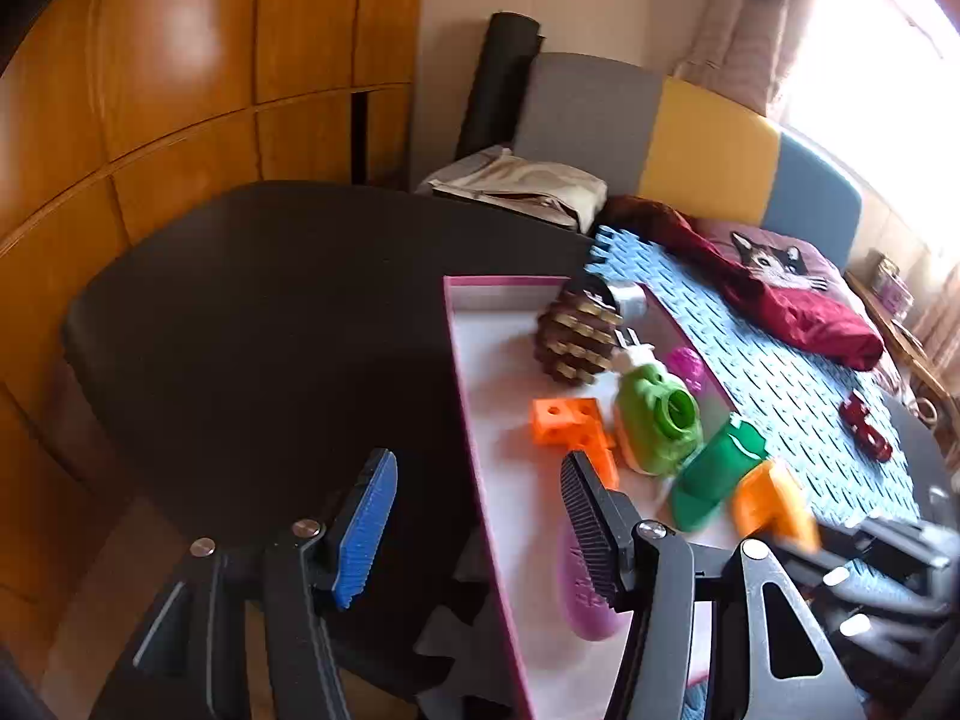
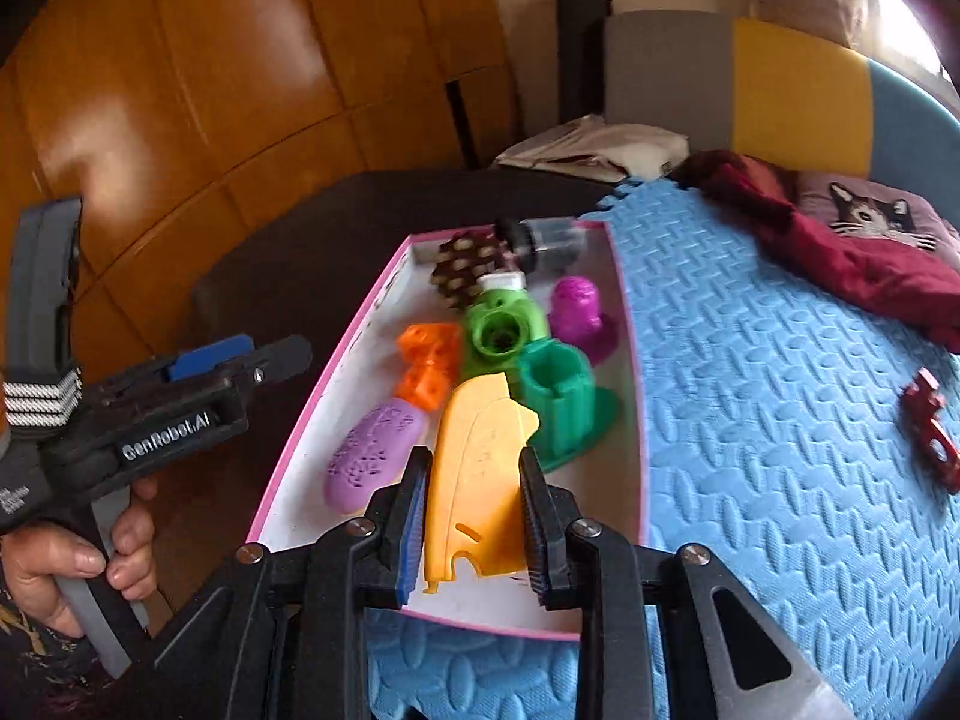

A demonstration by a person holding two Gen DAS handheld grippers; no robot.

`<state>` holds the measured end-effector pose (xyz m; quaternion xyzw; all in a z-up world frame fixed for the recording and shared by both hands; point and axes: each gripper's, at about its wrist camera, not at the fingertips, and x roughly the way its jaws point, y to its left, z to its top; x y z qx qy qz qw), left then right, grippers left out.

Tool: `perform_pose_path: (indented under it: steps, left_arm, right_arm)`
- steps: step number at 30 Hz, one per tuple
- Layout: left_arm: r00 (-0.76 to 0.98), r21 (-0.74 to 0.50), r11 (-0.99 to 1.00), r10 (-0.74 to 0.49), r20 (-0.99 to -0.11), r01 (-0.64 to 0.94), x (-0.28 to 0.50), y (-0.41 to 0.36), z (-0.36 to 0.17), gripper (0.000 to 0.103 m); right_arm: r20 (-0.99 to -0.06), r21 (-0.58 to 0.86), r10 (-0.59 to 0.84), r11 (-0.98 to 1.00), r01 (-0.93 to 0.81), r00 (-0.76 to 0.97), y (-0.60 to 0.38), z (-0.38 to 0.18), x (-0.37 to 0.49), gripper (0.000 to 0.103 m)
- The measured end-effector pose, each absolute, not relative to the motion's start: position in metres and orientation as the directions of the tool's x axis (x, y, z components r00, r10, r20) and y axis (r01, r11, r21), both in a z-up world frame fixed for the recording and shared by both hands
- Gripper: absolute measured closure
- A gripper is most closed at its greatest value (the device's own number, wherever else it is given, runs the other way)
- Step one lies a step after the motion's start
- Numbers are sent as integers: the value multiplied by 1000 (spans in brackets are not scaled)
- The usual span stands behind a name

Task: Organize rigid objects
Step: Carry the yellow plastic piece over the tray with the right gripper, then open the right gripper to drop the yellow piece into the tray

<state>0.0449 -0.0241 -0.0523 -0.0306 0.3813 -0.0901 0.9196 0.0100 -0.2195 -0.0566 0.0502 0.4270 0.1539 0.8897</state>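
Note:
A white tray with a pink rim [image 2: 336,372] holds several plastic pieces: orange cubes [image 2: 426,363], a light green toy [image 2: 501,330], a dark green piece [image 2: 558,402], a purple oval [image 2: 372,456], a magenta piece [image 2: 579,312] and a brown pinecone shape [image 2: 465,267]. My right gripper [image 2: 474,516] is shut on a yellow-orange flat piece [image 2: 480,468], held above the tray's near end. My left gripper [image 1: 477,516] stands open with nothing between its fingers, over the tray's left rim [image 1: 468,396]. A hand [image 2: 78,564] holds it.
The tray lies partly on a blue foam mat [image 2: 750,360] and partly on a dark table [image 1: 270,300]. A red piece [image 2: 930,432] lies on the mat to the right. A maroon cloth [image 2: 840,252] is at the back, wooden cabinets on the left.

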Motion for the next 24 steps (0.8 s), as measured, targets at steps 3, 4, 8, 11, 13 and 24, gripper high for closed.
perform_pose_path:
  steps: [3,4,8,11,13,24]
  left_arm:
    - [692,-124,985,-175,-700,124,46,-16,-55,45]
    - [691,-122,985,-170,-703,119,47,-14,-56,45]
    - [685,-125,987,-162,-711,103,49,-9,-60,45]
    - [684,-125,986,-164,-710,107,48,-10,-60,45]
    - [686,-120,987,-163,-709,110,48,-11,-60,45]
    - [697,-106,985,-171,-696,135,42,-19,-52,45]
  right_arm:
    - [-796,199,304,948,-247,524,-207,-82,21,76]
    - [-811,202,301,949,-243,501,-204,-90,23,76]
    - [-799,206,303,949,-237,520,-205,-96,21,75]
    - [-793,221,316,946,-237,521,-210,-95,18,75]
    - [-791,224,318,946,-235,523,-212,-94,17,75]
    - [-784,197,297,952,-236,545,-204,-91,9,65]
